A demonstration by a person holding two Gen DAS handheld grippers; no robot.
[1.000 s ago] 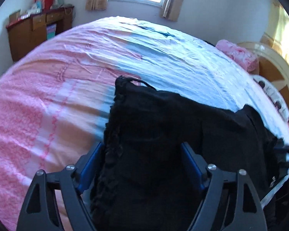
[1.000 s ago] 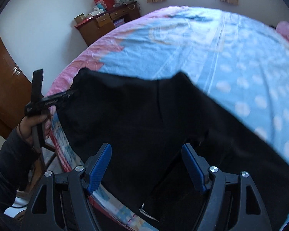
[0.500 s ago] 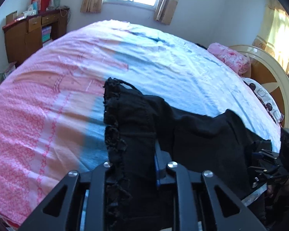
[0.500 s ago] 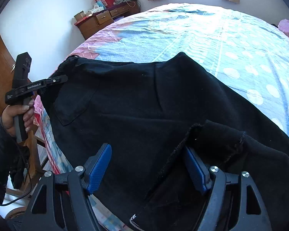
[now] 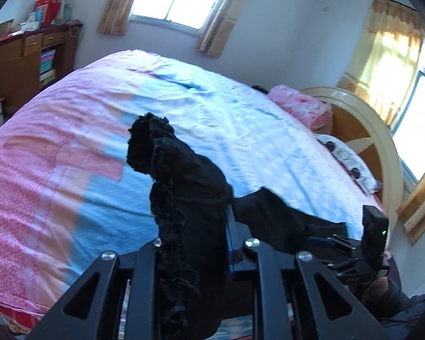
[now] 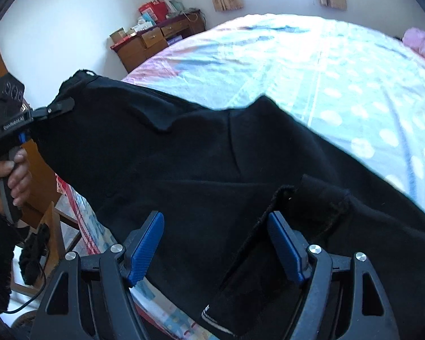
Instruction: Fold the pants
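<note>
**Left tool clamped on the pants, right tool standing apart**

From my left wrist view, my left tool (image 5: 201, 243) has just closed and is clamped on a bunched, frayed edge of the black pants (image 5: 184, 187), which rises off the bed (image 5: 70, 147) in front of the lens. That view alone shows the headboard (image 5: 362, 130), the pink pillow (image 5: 300, 107) and my right tool (image 5: 351, 252) low at the right edge.

My right wrist view shows what the other hides: the pants (image 6: 201, 170) spread wide over the bed's near edge, and my left hand (image 6: 8, 175) gripping the left tool's handle. My right tool (image 6: 215, 243) has its blue pads well apart; a folded hem lies by the right pad, perhaps touching it, but is not pinched. The wooden desk (image 6: 153, 42) appears in both.
</note>
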